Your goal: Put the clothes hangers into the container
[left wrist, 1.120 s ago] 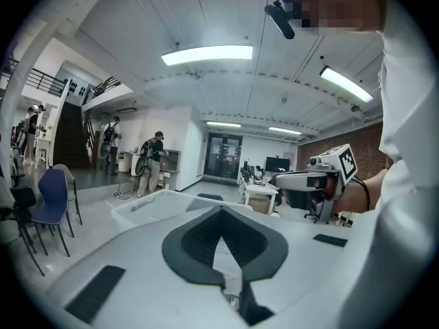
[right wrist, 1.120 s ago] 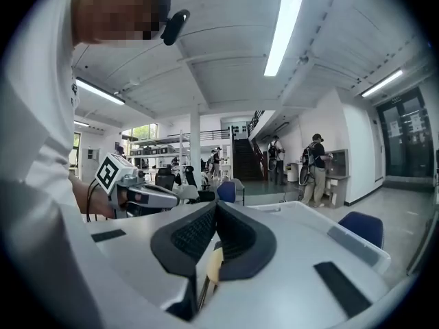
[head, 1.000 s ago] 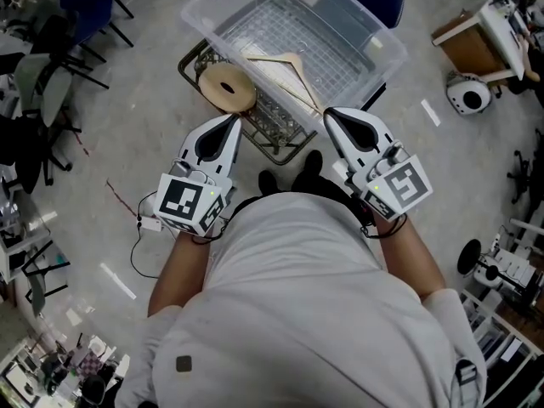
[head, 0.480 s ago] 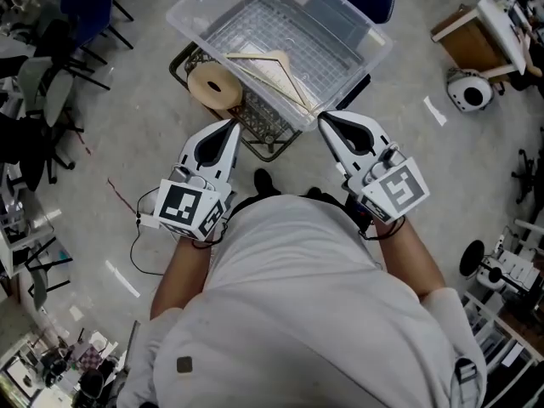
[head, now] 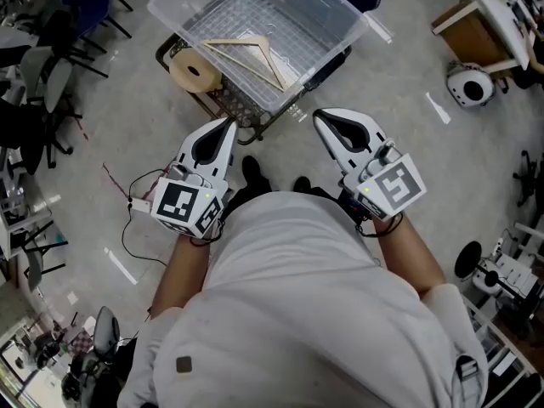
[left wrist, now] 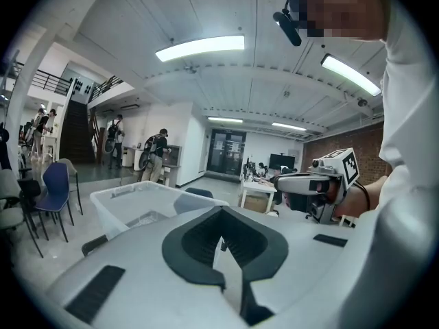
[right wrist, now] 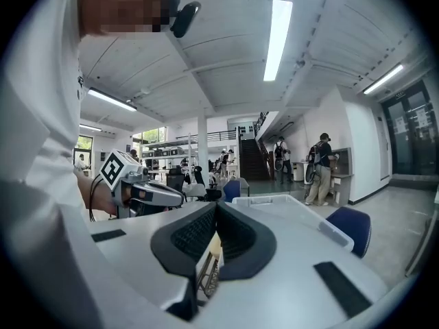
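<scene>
- Left gripper [head: 228, 126]: jaws pressed together, holding nothing.
- Right gripper [head: 320, 119]: jaws likewise together, empty.
- Ahead of both, the clear container [head: 340, 5] holds a wooden hanger [head: 246, 64].

Left gripper [head: 229, 123], right gripper [head: 318, 116], both closed, empty, side by side
</scene>
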Demonstrator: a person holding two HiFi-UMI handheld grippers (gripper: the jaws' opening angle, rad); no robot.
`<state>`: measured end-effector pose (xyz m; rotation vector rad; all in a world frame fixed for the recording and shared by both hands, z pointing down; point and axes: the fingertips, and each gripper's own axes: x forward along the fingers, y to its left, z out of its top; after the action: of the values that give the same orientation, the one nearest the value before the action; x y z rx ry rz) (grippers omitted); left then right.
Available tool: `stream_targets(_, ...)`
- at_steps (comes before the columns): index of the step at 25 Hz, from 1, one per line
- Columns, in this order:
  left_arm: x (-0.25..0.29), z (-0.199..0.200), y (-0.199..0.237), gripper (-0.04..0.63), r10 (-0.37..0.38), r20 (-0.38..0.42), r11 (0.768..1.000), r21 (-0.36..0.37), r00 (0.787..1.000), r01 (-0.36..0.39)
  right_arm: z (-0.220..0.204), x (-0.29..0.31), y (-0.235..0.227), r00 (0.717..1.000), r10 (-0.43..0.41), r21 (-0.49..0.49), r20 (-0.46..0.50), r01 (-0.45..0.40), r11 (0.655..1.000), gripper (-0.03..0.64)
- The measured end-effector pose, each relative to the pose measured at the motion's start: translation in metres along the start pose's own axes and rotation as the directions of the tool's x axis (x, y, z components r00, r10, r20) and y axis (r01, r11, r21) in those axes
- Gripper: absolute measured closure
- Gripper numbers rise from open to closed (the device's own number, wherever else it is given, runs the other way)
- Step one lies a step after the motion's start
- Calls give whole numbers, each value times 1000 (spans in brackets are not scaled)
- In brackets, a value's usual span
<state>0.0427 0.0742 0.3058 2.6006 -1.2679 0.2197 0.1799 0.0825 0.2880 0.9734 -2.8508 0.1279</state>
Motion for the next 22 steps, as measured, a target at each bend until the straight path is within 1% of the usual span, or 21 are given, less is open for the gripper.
stream_targets(2,0,-4,-20,578,11,-2,1000,2,1000,-11,-3,-19,0,1000,11,-3,1,-11,1000,598)
stream_targets(5,-4,-11,-48,578,29,-9,1000,2,1000,-29,-11,-46,2,999,33,20,2,-33,999,598)
stream_targets(9,-18,-12,-67,578,58,-8,998,7,998,-58,-16,-65,12,998,62,30,-4,-62,998,598)
stream_targets(12,-33,-16,-76,578,78,-9,997,12,997,-78,-20,-73,25,996,83,25,-12,-83,996,598)
stream_targets(16,-59,-25,-77,578,89,-17,996,9,996,-89,-25,-75,50,996,86,33,-9,-86,996,598)
stream_targets(22,-94,-30,-74,578,59,-13,998,23,998,-58,-25,-71,89,998,58,19,-17,-58,998,598)
